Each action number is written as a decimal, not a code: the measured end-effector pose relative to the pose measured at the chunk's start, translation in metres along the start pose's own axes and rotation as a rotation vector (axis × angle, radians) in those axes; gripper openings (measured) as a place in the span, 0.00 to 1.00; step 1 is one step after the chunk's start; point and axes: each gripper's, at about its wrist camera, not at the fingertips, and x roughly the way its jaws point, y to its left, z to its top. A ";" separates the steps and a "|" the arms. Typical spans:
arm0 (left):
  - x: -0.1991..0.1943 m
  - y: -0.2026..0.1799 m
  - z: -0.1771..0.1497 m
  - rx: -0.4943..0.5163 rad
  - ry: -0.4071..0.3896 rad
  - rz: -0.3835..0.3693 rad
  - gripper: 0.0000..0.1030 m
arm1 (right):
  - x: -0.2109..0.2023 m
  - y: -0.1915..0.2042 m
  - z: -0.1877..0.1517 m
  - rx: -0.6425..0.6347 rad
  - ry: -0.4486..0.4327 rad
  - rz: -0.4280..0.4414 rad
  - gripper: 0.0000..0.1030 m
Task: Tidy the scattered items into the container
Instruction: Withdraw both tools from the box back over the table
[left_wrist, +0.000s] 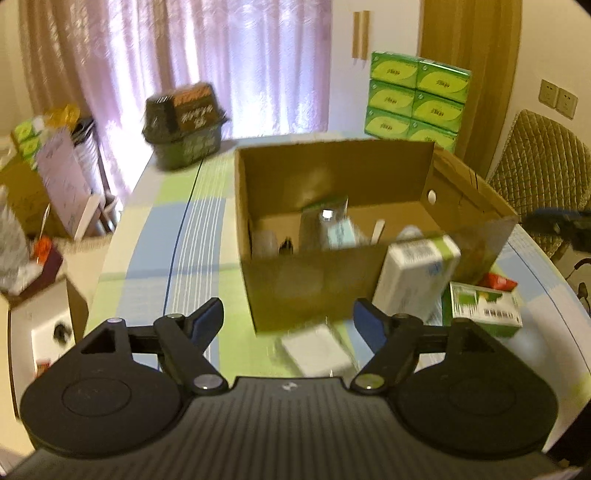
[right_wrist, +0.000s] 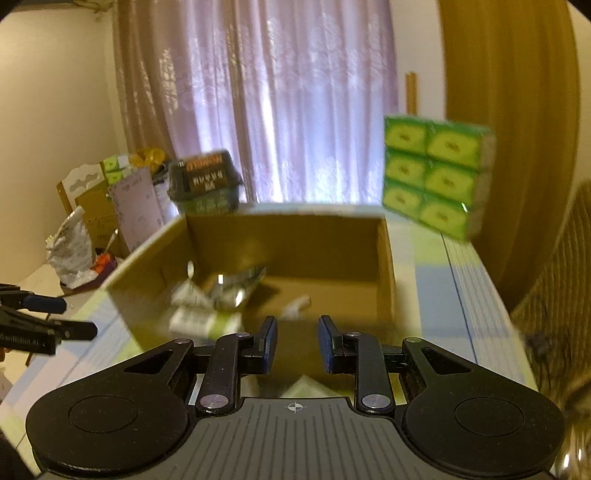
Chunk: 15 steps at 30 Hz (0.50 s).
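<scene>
My left fingers (left_wrist: 288, 319) are spread wide with nothing between them, hanging over the table (left_wrist: 147, 258) just in front of the near wall of the cardboard box (left_wrist: 314, 280). The box stands open on the striped cloth, ahead of these fingers and slightly to the right. Still outside it, a white and green carton (left_wrist: 413, 273) leans against the box's near right corner, beyond my right-hand fingertip; a green and white packet (left_wrist: 484, 306) lies flat on the table further right, with something red (left_wrist: 498, 282) just behind it. A pale flat packet (left_wrist: 317, 350) lies on the table between and below my left fingers, close to the box's foot. My right fingers (right_wrist: 297, 343) are parted by a narrower gap and hold nothing; they sit at the box's near rim, pointing into it. Inside the box (right_wrist: 288, 236) I can make out a shiny foil pouch (right_wrist: 236, 284), a small white and green carton (right_wrist: 203, 319) and a little pale piece (right_wrist: 295, 306), but motion blur smears them all and I cannot read any label. The box's near wall hides the bottom of its contents in the left view. My left tool shows at the far left edge of the right view, cut off. Beyond the box stand a dark basket (left_wrist: 184, 125) and a stack of green tissue packs (left_wrist: 417, 99).
</scene>
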 end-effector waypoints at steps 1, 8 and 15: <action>-0.002 0.000 -0.008 -0.014 0.012 0.000 0.72 | -0.008 0.000 -0.011 0.017 -0.014 -0.016 0.94; -0.008 -0.007 -0.059 -0.044 0.094 -0.008 0.72 | -0.024 -0.002 -0.057 0.019 0.080 -0.029 0.94; -0.011 -0.016 -0.086 -0.047 0.140 -0.024 0.75 | -0.029 -0.009 -0.081 -0.021 0.137 -0.036 0.94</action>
